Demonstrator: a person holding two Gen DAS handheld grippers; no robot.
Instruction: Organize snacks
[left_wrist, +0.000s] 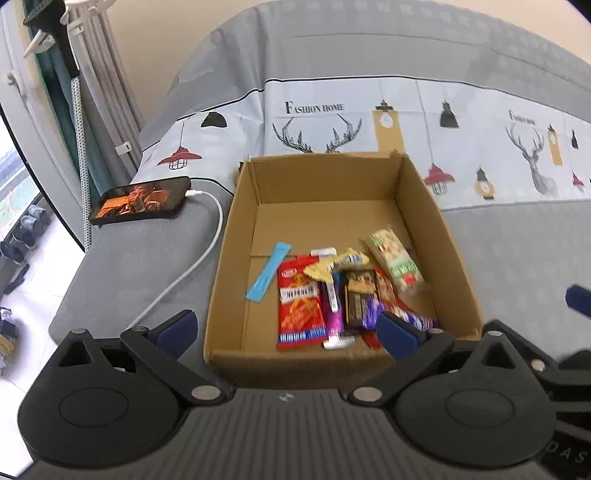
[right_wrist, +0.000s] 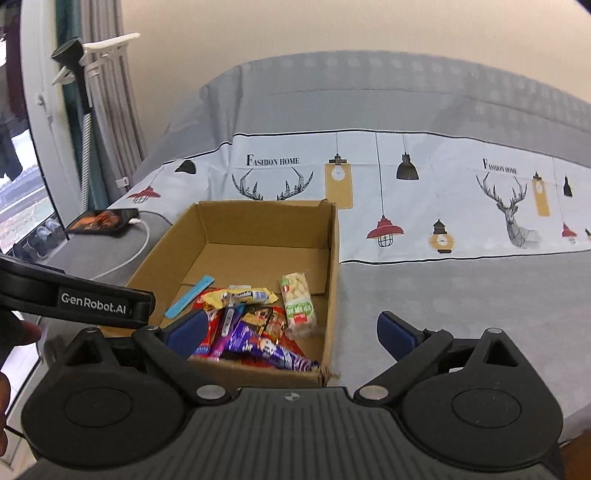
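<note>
An open cardboard box stands on the grey bed; it also shows in the right wrist view. Several snack packets lie in its near half: a red packet, a blue stick, a yellow wrapper, a peanut pack, a purple bar. My left gripper is open and empty above the box's near wall. My right gripper is open and empty over the box's near right corner.
A phone with a lit screen lies left of the box, its white cable running along the bed edge. A printed cloth covers the bed behind the box. The floor with shoes drops off at the left.
</note>
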